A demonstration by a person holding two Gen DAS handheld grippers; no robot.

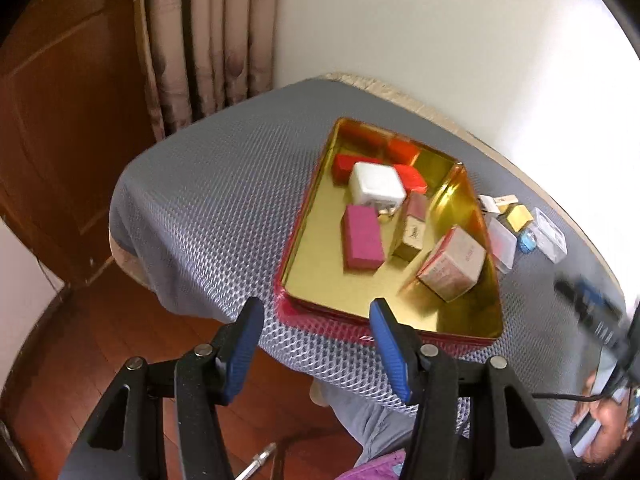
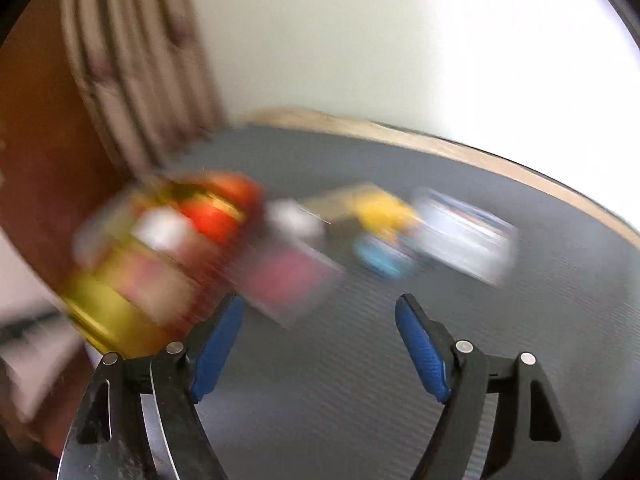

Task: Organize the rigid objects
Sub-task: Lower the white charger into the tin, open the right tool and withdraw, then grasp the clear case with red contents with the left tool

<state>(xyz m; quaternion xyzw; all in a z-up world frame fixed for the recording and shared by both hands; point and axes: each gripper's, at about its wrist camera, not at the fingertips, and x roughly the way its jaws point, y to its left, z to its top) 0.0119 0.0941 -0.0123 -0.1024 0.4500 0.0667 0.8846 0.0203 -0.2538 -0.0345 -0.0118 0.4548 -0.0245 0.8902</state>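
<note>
A gold tin [image 1: 340, 292] with red outer walls lies on the grey mat. In it are red boxes [image 1: 348, 165], a white charger cube [image 1: 376, 184], a magenta box [image 1: 362, 236] and two beige cartons [image 1: 454, 264]. My left gripper [image 1: 316, 314] is open and empty at the table's near edge, its right fingertip over the tin's near rim. The right wrist view is badly blurred. There my right gripper [image 2: 320, 312] is open with nothing between its fingers, over the bare mat. Beyond it lie a yellow box [image 2: 384, 208], a blue piece [image 2: 380, 260], a clear case [image 2: 468, 236] and a pinkish box [image 2: 288, 280].
Loose small items [image 1: 516, 216] sit right of the tin near the table's rounded edge. A dark blurred shape [image 1: 592, 312] crosses the right side, with a person's hand [image 1: 604, 420] below it. A curtain [image 1: 208, 40], a wooden cabinet [image 1: 60, 120] and wood floor [image 1: 100, 340] lie left.
</note>
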